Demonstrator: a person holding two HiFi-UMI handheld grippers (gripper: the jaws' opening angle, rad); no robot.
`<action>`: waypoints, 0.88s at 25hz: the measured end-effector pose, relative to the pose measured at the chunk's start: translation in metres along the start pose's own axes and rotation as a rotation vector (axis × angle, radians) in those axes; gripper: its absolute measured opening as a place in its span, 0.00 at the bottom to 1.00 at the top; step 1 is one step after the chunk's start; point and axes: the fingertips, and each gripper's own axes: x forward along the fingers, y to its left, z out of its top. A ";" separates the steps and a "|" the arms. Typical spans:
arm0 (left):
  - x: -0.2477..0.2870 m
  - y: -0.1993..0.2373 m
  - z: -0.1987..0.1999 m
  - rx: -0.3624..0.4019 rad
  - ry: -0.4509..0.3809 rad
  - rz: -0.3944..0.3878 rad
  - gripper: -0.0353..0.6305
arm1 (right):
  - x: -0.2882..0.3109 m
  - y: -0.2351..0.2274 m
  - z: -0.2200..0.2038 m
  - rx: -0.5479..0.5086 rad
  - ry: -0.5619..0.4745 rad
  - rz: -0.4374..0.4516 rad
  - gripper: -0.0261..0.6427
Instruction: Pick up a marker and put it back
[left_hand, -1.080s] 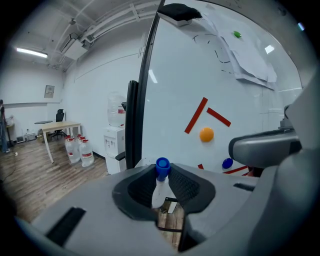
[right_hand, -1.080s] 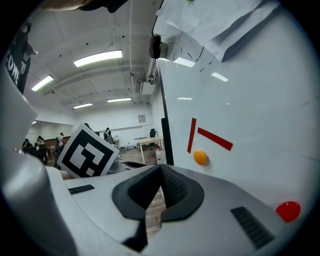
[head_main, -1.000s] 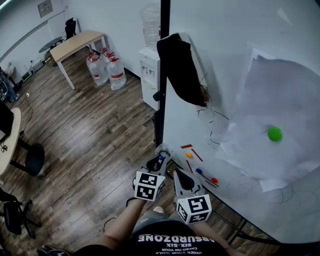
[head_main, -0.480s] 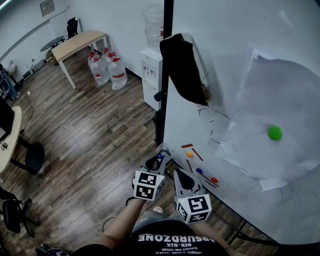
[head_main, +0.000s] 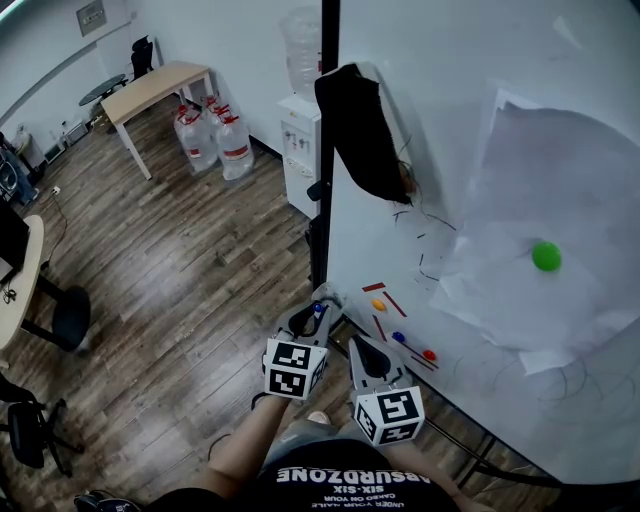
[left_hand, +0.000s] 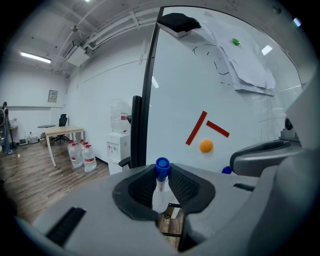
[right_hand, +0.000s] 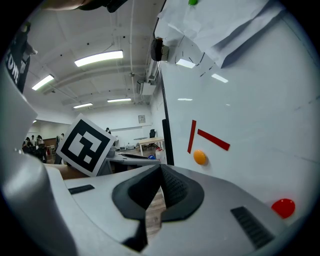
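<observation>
My left gripper (head_main: 318, 312) keeps its jaws clamped on the blue-capped marker (left_hand: 161, 176), cap up, near the lower left corner of the whiteboard (head_main: 440, 110). Nothing has shifted over the past second beyond a slight drift. My right gripper (head_main: 358, 352) waits alongside, jaws together and empty. I judge the pickup done, with the marker's return still ahead.

right gripper (right_hand: 160, 167) closed, orange magnet (right_hand: 200, 157), whiteboard (right_hand: 260, 100)
</observation>
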 end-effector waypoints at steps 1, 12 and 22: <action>-0.002 0.000 0.001 0.000 -0.002 0.000 0.17 | 0.000 0.001 0.000 -0.002 0.000 0.001 0.04; -0.025 0.002 0.021 -0.026 -0.072 0.006 0.17 | -0.001 0.017 0.002 -0.020 0.000 0.031 0.04; -0.043 0.003 0.038 -0.042 -0.124 0.012 0.17 | -0.006 0.027 0.002 -0.036 0.012 0.046 0.04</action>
